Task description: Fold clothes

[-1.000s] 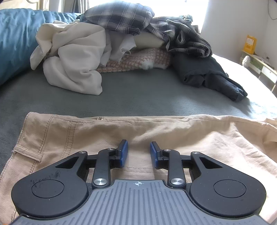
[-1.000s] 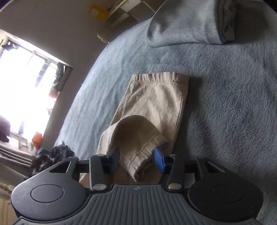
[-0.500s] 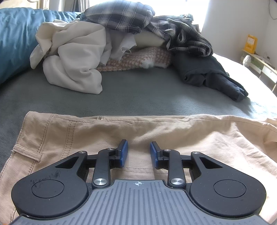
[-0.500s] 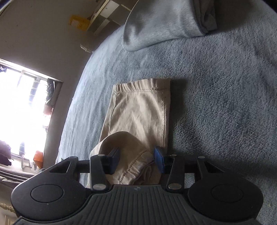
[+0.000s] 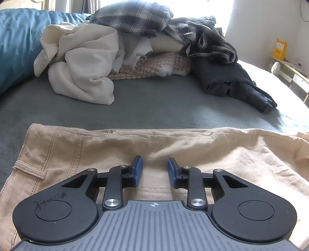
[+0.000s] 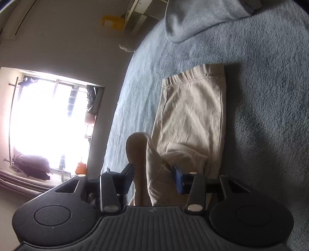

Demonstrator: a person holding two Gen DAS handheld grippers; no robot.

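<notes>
Beige trousers (image 5: 193, 146) lie flat across the grey bed cover (image 5: 154, 108), waistband end at the left. My left gripper (image 5: 154, 170) rests on them near the middle, its blue pads (image 5: 137, 170) apart with only flat cloth beneath, so it is open. In the right wrist view the trouser leg (image 6: 193, 108) stretches away to its hem. My right gripper (image 6: 152, 173) is shut on a bunched fold of that leg (image 6: 143, 154), which rises up between the fingers, lifted above the rest of the leg.
A heap of unfolded clothes (image 5: 87, 63) with plaid shirts (image 5: 135, 17) and a dark garment (image 5: 231, 81) sits at the far side of the bed. A blue duvet (image 5: 15, 42) is at the left. A folded grey garment (image 6: 193, 17) lies beyond the hem.
The right gripper has tilted and rolled with the trouser leg in it; the held fold now stands higher and narrower between the fingers. The left gripper has not moved.
</notes>
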